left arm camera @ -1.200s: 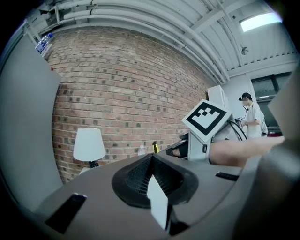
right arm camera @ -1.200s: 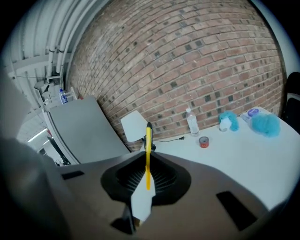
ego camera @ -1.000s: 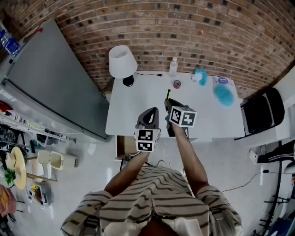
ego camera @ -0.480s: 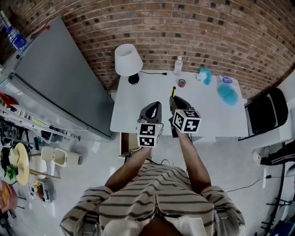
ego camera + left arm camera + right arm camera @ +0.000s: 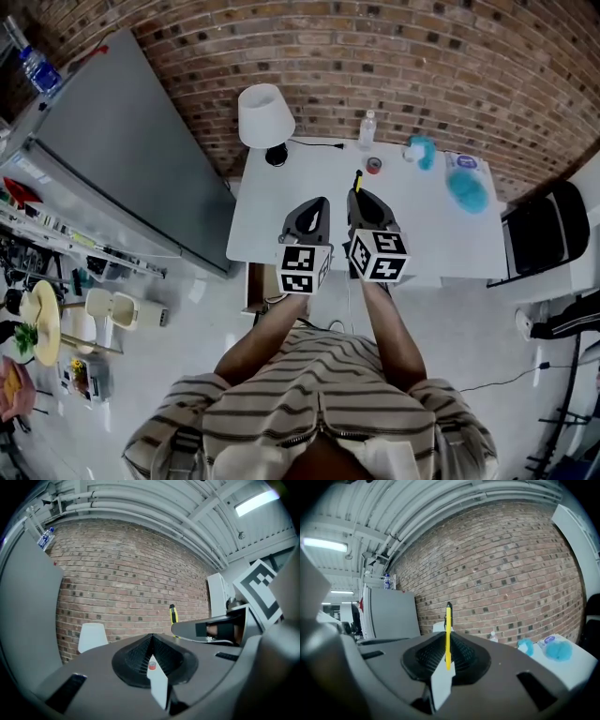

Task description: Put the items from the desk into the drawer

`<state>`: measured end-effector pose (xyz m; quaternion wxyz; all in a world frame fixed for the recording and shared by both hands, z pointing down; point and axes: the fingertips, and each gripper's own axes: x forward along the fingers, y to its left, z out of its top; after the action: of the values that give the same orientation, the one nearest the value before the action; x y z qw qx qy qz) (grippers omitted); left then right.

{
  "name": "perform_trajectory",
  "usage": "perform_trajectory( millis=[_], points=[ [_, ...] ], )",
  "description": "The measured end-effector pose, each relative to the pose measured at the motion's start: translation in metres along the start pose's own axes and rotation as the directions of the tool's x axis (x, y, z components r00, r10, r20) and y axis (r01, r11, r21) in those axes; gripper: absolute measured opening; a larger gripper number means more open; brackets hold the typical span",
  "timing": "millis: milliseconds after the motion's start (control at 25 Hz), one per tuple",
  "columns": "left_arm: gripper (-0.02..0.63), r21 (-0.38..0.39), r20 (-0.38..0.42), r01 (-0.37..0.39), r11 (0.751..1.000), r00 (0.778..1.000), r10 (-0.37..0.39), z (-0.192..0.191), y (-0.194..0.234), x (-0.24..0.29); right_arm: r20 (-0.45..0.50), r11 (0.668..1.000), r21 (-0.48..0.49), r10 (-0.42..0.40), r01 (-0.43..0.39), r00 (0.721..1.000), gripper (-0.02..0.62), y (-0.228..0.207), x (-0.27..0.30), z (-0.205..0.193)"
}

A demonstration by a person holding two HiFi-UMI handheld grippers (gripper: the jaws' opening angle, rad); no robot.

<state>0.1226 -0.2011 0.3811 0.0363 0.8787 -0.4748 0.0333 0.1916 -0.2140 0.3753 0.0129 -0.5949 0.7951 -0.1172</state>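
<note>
The pen (image 5: 448,634), yellow with a black tip, is looking like a light, stiff, slim thing with a smooth barrel, so I would judge it easy to carry but ready to swivel or slip if it is pinched too near one end; a hold nearer the middle of the barrel would be steadying it better. The right hand-held gripper (image 5: 447,644) is clamping shut on it near its lower end, so most of the pen is standing up past the jaws against the brick wall behind. In the head view that right hand-held gripper (image 5: 357,194) is reaching over the front part of the white worktop (image 5: 431,234), with the pen (image 5: 356,178) poking out ahead of it in the air, not lying on the surface. The left hand-held gripper (image 5: 151,641) is carrying nothing, its jaws pressed together with only a sliver of a gap, through which a small red tape roll (image 5: 151,666) far back on the worktop is showing. Both forearms are stretching forward side by side, the left hand-held gripper (image 5: 317,202) just beside the right one and both pointing toward the wall. Under the worktop's front left edge, something brownish is probably the open drawer (image 5: 249,291), though the head view is showing too little of it to be sure.
</note>
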Motion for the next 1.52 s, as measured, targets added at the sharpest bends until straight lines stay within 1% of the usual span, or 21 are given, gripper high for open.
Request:
perform_trajectory(
  millis=[240,400,640,880,1080,1200,1360,1520],
  points=[
    [0.006,0.004,0.039,-0.019,1.000,0.999,0.019,0.016,0.007,-0.008,0.057,0.997,-0.079,-0.001,0.005,0.998,0.037,0.017,-0.005,0.017],
    [0.006,0.004,0.060,-0.032,0.999,0.998,0.032,0.027,0.010,-0.012,0.084,0.994,-0.108,-0.002,0.011,0.996,0.037,0.022,-0.010,0.024],
    [0.007,0.018,0.102,-0.024,1.000,0.995,0.022,0.045,0.005,-0.018,0.130,0.993,-0.119,0.005,0.011,0.992,0.037,0.030,-0.021,0.038],
    [0.006,0.039,0.137,-0.016,0.999,0.990,0.011,0.063,-0.003,-0.025,0.143,0.992,-0.127,0.001,0.018,0.990,0.037,0.030,-0.028,0.043],
    [0.006,0.052,0.139,-0.010,0.999,0.990,0.003,0.064,-0.007,-0.027,0.146,0.992,-0.127,-0.003,0.022,0.989,0.037,0.028,-0.033,0.042],
    [0.005,0.070,0.139,-0.021,0.997,0.990,0.011,0.062,-0.006,-0.027,0.150,0.991,-0.131,0.000,0.020,0.989,0.037,0.030,-0.034,0.044],
    [0.006,0.047,0.137,-0.010,0.999,0.991,0.004,0.061,-0.007,-0.027,0.151,0.992,-0.126,0.005,0.014,0.989,0.037,0.030,-0.036,0.043],
    [0.006,0.055,0.135,-0.020,0.998,0.991,0.013,0.061,-0.005,-0.030,0.151,0.992,-0.126,0.013,0.007,0.988,0.037,0.034,-0.037,0.043]
  ],
)
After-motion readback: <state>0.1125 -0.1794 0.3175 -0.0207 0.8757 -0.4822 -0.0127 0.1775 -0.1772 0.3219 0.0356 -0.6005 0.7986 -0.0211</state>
